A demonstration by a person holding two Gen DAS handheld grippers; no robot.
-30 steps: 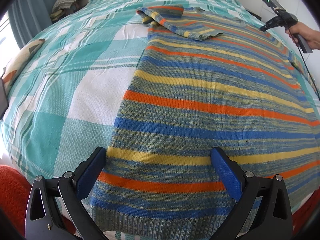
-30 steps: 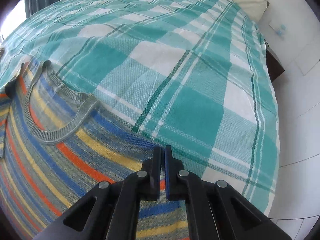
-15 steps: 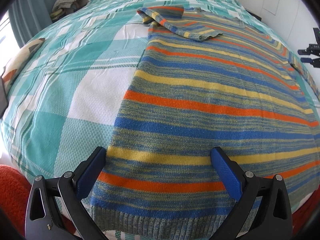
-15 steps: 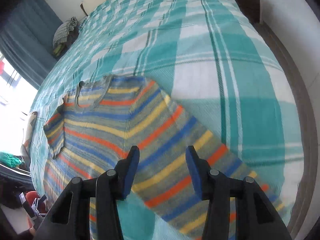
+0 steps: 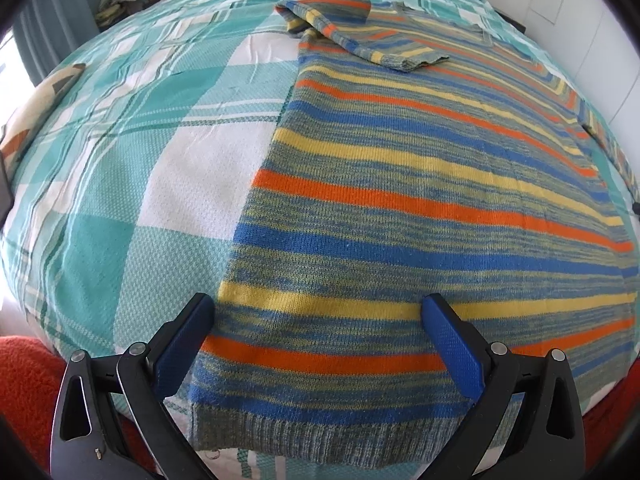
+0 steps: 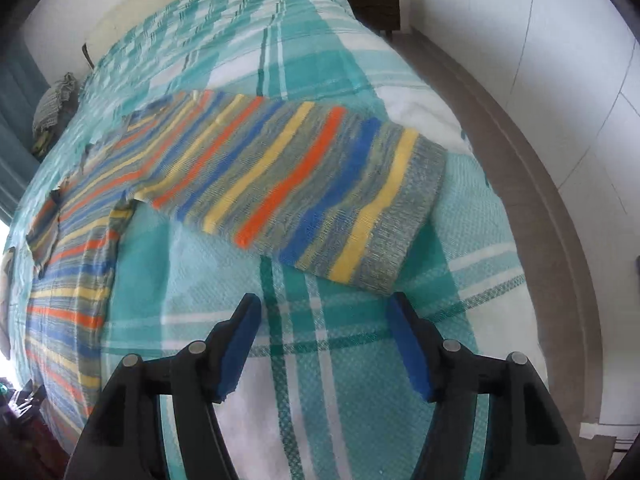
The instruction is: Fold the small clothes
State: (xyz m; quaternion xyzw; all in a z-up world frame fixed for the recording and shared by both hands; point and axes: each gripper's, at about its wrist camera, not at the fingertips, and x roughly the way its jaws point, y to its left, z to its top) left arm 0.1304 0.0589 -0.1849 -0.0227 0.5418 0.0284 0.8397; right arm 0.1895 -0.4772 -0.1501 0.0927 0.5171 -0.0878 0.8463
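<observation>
The striped sweater [image 5: 420, 200] lies flat on the bed [image 5: 120, 160], its ribbed hem at the near edge and its neck toward the far end. One step looks done: the far left sleeve [image 5: 360, 36] is already folded in across the chest. The other sleeve [image 6: 304, 184] is not; in the right wrist view it stretches straight out onto the checked bedspread, its ribbed cuff [image 6: 404, 220] lying flat just beyond the gripper. The right gripper [image 6: 324, 344] hangs over bare bedspread near that cuff, its jaws opening with nothing between them. The left gripper [image 5: 316, 340] is spread wide over the near left corner of the hem, its blue pads straddling the knit without pinching it. So I judge the fold to be in its early part: this second sleeve has to come in across the body, and then the body itself wants folding up from the hem. The blur in the right view leaves the shoulder seam hard to read.
</observation>
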